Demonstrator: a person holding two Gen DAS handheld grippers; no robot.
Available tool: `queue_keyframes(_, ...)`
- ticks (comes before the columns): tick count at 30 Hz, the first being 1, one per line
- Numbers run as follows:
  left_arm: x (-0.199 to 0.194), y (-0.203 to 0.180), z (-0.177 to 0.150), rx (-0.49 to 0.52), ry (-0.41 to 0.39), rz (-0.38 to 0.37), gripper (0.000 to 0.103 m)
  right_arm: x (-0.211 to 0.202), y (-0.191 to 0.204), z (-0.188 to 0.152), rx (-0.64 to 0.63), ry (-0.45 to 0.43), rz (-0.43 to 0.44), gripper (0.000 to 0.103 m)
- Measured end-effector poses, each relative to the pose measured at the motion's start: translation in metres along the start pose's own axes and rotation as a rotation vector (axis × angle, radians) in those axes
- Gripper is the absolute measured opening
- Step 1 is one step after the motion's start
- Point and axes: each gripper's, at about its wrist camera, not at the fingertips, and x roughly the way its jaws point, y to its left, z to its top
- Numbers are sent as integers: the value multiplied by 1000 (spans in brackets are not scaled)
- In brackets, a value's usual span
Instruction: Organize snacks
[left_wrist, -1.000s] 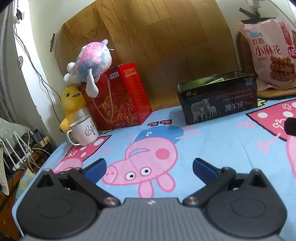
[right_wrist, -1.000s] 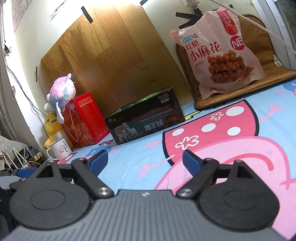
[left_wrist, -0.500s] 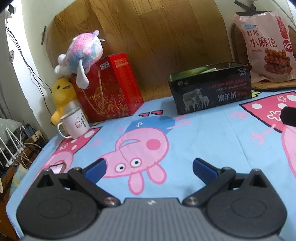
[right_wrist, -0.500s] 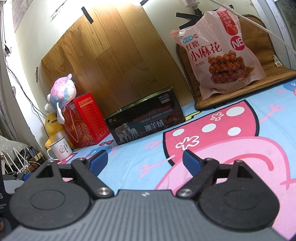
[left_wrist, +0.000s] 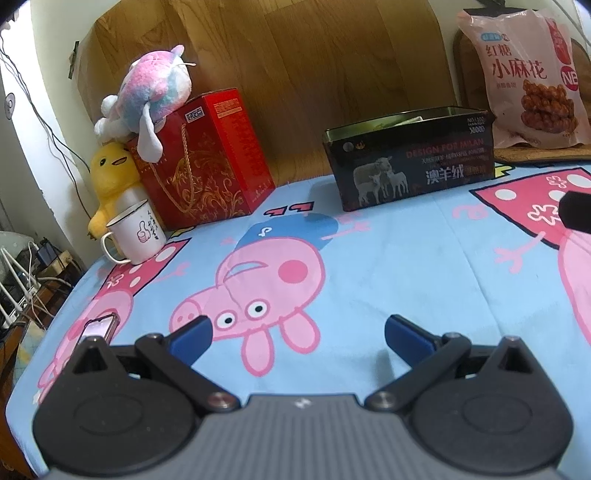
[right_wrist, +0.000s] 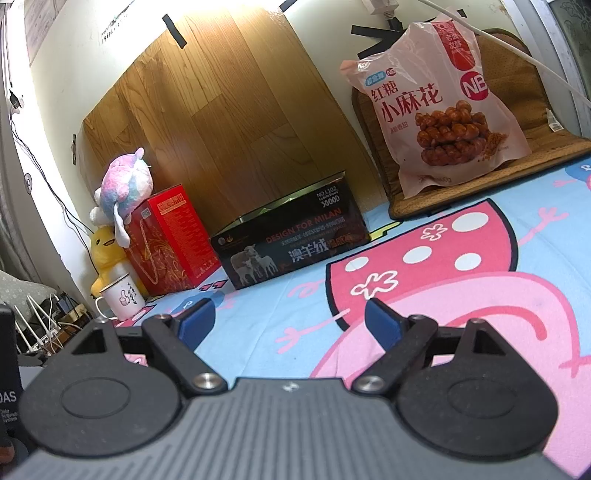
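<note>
Pink snack bag leans right of the open dark tin. Left gripper and right gripper both gape wide, empty, short of the tin.

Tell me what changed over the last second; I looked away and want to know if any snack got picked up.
Nothing was picked up. Only the left claw moved: its view tipped downward, bringing a phone on the cloth into sight at lower left. Both claws were open and empty throughout. The right claw kept still. The snack bag, black tin, red box and mug stayed put.
</note>
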Motion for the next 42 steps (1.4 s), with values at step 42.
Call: queue_keyframes(42,2,-10,-2,11,58,-103,103,0,-1,0,1,-1,1,90)
